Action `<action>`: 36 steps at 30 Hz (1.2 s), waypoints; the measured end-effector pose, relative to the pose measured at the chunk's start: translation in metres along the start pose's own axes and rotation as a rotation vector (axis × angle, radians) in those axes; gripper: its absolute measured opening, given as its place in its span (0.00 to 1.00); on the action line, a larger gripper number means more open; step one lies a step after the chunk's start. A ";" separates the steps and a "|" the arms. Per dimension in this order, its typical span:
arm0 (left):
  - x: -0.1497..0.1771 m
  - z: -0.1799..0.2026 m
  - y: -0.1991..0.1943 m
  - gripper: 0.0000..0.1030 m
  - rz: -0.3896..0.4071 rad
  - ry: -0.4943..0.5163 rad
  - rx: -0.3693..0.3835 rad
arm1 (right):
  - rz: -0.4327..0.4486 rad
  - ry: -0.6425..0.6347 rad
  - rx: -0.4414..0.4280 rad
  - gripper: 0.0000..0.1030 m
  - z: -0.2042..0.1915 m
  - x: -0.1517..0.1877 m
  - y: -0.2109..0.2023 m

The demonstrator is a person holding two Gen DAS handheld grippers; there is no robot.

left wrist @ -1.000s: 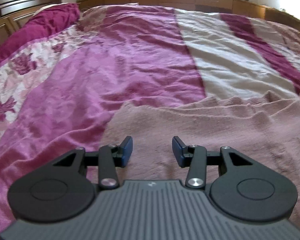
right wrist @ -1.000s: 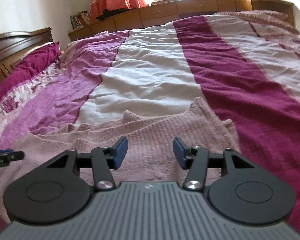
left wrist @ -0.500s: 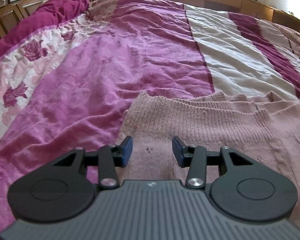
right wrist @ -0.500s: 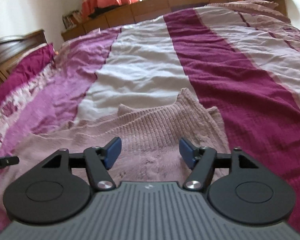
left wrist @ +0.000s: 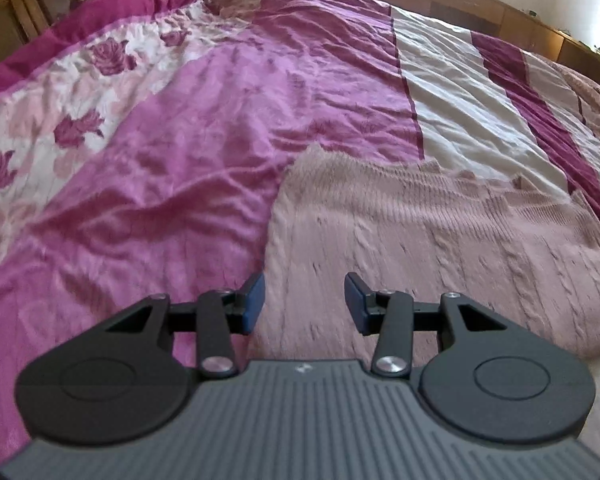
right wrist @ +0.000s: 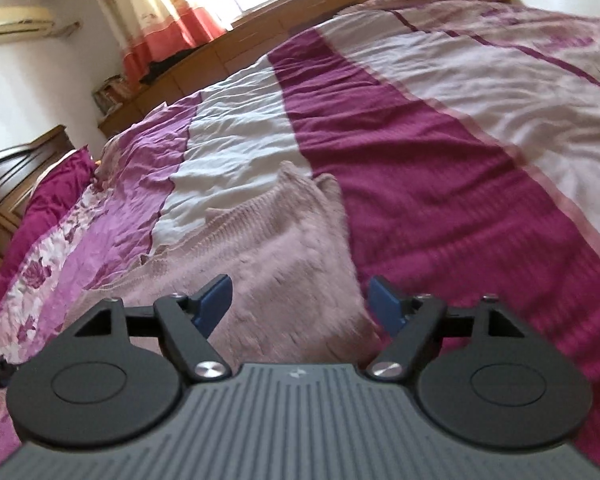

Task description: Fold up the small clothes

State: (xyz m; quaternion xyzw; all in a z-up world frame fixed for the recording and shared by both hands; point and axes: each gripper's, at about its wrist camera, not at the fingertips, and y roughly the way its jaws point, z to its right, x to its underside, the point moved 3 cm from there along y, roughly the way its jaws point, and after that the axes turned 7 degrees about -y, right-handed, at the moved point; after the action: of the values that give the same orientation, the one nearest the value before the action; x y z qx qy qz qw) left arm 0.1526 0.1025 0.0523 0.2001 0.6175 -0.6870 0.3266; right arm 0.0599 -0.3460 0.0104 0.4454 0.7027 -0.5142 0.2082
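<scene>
Since a second ago both cameras have drawn toward the outer edges of the pink knit sweater (left wrist: 440, 240), and the right view has rolled so the room now sits tilted. Earlier the left view showed knit cloth across its whole lower half; now the sweater's left edge runs up just beside the left blue pad, with magenta cover to the left of it. The sweater lies spread flat on the bedspread (left wrist: 180, 160), its ribbed far edge crossing from the pink stripe over the white one to the dark magenta stripe. In the right view the sweater (right wrist: 284, 248) narrows to a bunched corner at the boundary between the white and dark magenta stripes, and its right edge runs down toward the right blue pad.

The left gripper (left wrist: 304, 300) hovers over the sweater's left border with its jaws partly apart, nothing between the pads, the gap the same as before. The right gripper (right wrist: 302, 304) has just been opening its jaws and now stands wide, with only the cloth lying below in the gap and no pad pressing on it.

Beyond the sweater, a floral panel and a dark magenta pillow (left wrist: 112, 4) lie at the head of the bed against a wooden headboard (right wrist: 16, 184). Low wooden cabinets (right wrist: 228, 48) line the far side under a window with an orange-hemmed curtain (right wrist: 160, 12), and an air conditioner (right wrist: 18, 24) hangs on the wall.
</scene>
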 end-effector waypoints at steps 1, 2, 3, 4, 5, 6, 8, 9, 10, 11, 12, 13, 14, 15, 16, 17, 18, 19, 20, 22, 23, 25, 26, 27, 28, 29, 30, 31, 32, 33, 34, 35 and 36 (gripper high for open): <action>0.003 0.001 -0.002 0.45 -0.005 0.002 -0.002 | 0.000 0.010 -0.001 0.79 0.002 0.002 -0.002; 0.008 0.003 -0.004 0.45 -0.011 0.005 -0.004 | -0.002 0.021 -0.003 0.80 0.005 0.005 -0.005; 0.012 0.004 -0.006 0.45 -0.018 0.007 -0.006 | -0.006 0.034 -0.006 0.80 0.008 0.008 -0.007; 0.016 0.005 -0.007 0.45 -0.024 0.009 -0.007 | -0.010 0.043 -0.010 0.80 0.010 0.009 -0.008; 0.020 0.006 -0.008 0.45 -0.035 0.010 -0.007 | -0.014 0.058 -0.014 0.80 0.013 0.012 -0.009; 0.023 0.007 -0.009 0.45 -0.044 0.009 -0.008 | -0.018 0.073 -0.019 0.80 0.015 0.014 -0.009; 0.031 0.008 -0.010 0.45 -0.061 -0.001 -0.010 | -0.029 0.105 -0.031 0.80 0.019 0.019 -0.008; 0.034 0.008 -0.010 0.45 -0.069 -0.005 -0.011 | -0.035 0.120 -0.039 0.80 0.021 0.021 -0.008; 0.038 0.008 -0.011 0.45 -0.078 -0.010 -0.013 | -0.040 0.131 -0.048 0.80 0.021 0.022 -0.006; 0.041 0.009 -0.012 0.45 -0.084 -0.014 -0.015 | -0.046 0.139 -0.054 0.80 0.022 0.024 -0.005; 0.043 0.009 -0.012 0.45 -0.089 -0.018 -0.019 | -0.052 0.145 -0.060 0.80 0.022 0.026 -0.003; 0.045 0.009 -0.013 0.45 -0.092 -0.023 -0.023 | -0.058 0.151 -0.065 0.80 0.022 0.027 0.000; 0.047 0.009 -0.013 0.45 -0.094 -0.025 -0.025 | -0.066 0.162 -0.069 0.80 0.022 0.029 0.002; 0.049 0.009 -0.013 0.45 -0.098 -0.026 -0.027 | -0.073 0.178 -0.078 0.81 0.023 0.031 0.004; 0.051 0.009 -0.013 0.45 -0.104 -0.028 -0.033 | -0.080 0.196 -0.091 0.81 0.023 0.034 0.007; 0.052 0.008 -0.013 0.45 -0.110 -0.028 -0.039 | -0.085 0.211 -0.103 0.81 0.023 0.036 0.010; 0.053 0.008 -0.013 0.45 -0.114 -0.027 -0.042 | -0.083 0.220 -0.109 0.81 0.023 0.039 0.011; 0.054 0.009 -0.013 0.45 -0.117 -0.025 -0.044 | -0.076 0.216 -0.107 0.82 0.021 0.041 0.012; 0.054 0.009 -0.013 0.45 -0.117 -0.023 -0.044 | -0.070 0.206 -0.105 0.83 0.020 0.042 0.012; 0.055 0.008 -0.013 0.45 -0.117 -0.019 -0.047 | -0.063 0.199 -0.101 0.83 0.018 0.044 0.012; 0.056 0.008 -0.013 0.45 -0.117 -0.018 -0.049 | -0.061 0.204 -0.102 0.83 0.017 0.044 0.012; 0.056 0.007 -0.012 0.45 -0.119 -0.019 -0.050 | -0.056 0.226 -0.107 0.83 0.017 0.044 0.012; 0.057 0.007 -0.011 0.45 -0.122 -0.021 -0.049 | -0.052 0.241 -0.114 0.83 0.017 0.043 0.014; 0.057 0.006 -0.011 0.45 -0.124 -0.024 -0.048 | -0.048 0.257 -0.123 0.84 0.017 0.042 0.015; 0.057 0.006 -0.011 0.45 -0.127 -0.026 -0.047 | -0.045 0.269 -0.129 0.84 0.017 0.041 0.017; 0.058 0.006 -0.011 0.45 -0.131 -0.026 -0.046 | -0.040 0.281 -0.135 0.84 0.017 0.039 0.020; 0.058 0.005 -0.011 0.45 -0.133 -0.025 -0.045 | -0.035 0.293 -0.142 0.84 0.017 0.038 0.023; 0.058 0.005 -0.011 0.45 -0.134 -0.023 -0.046 | -0.032 0.304 -0.147 0.84 0.018 0.035 0.026; 0.059 0.005 -0.011 0.45 -0.135 -0.023 -0.047 | -0.031 0.313 -0.150 0.84 0.019 0.033 0.029; 0.059 0.004 -0.011 0.45 -0.135 -0.024 -0.047 | -0.030 0.323 -0.155 0.84 0.021 0.029 0.033; 0.058 0.004 -0.012 0.45 -0.135 -0.024 -0.047 | -0.031 0.330 -0.158 0.84 0.022 0.025 0.037; 0.058 0.004 -0.012 0.45 -0.136 -0.024 -0.046 | -0.035 0.341 -0.161 0.84 0.024 0.022 0.042; 0.059 0.004 -0.012 0.45 -0.135 -0.023 -0.047 | -0.039 0.352 -0.165 0.84 0.026 0.018 0.047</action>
State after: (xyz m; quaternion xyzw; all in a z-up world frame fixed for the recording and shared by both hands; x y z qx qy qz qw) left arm 0.1033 0.0873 0.0218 0.1422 0.6418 -0.6951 0.2911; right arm 0.0853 -0.3590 -0.0383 0.4963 0.7766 -0.3728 0.1078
